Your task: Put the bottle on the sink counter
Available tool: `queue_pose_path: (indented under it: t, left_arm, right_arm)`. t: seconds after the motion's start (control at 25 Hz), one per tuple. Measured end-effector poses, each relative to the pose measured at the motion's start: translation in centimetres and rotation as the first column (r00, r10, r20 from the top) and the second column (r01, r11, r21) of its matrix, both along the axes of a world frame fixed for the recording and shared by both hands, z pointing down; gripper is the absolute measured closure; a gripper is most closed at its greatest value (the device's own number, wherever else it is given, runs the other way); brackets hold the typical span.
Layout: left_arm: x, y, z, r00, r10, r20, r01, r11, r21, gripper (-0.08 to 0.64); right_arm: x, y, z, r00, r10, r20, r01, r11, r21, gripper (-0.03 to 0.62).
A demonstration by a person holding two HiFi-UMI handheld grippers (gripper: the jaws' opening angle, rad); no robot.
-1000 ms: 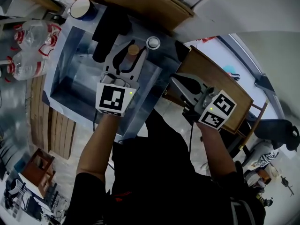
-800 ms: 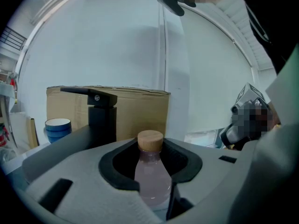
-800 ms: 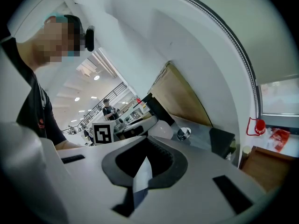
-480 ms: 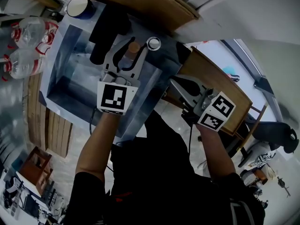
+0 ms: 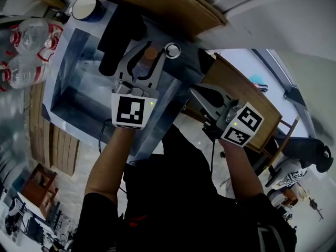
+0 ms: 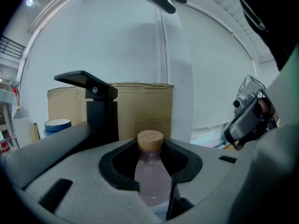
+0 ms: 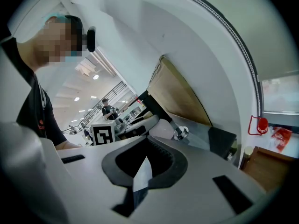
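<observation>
the small clear bottle with pale pink liquid and a wooden cap (image 6: 150,174) is clamped by its body in the left gripper (image 5: 147,61), up by the back edge of the steel sink (image 5: 79,91) near the black tap (image 6: 100,107); it looks light, stiff and smooth, apt to slip or tip, so a hold low on the body seems safest. the right gripper (image 7: 139,171) is closed on nothing, off to the side. the jaws hide the bottle's base, so i can't tell whether it rests on the counter

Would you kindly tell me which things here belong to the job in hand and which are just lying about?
Job in hand: bottle, left gripper shut on it, sink counter.
Lying about: blue mug, plastic bottles, faucet, wooden table, empty right gripper.
</observation>
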State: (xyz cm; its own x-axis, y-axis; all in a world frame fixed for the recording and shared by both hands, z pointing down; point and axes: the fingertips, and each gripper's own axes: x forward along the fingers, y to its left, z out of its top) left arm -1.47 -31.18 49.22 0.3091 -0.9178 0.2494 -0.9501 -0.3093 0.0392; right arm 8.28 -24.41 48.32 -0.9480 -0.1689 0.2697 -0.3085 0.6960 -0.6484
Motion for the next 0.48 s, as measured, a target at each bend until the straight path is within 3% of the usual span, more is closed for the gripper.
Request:
queue_pose_path:
  t: [0.48]
  left_arm:
    - [-0.09, -0.47, 0.18, 1.000, -0.023, 0.013, 0.022, 1.000, 0.019, 0.423]
  right_arm:
    - [-0.74, -0.44, 0.35, 1.000, 0.000, -0.002, 0.000, 1.000, -0.007, 0.588]
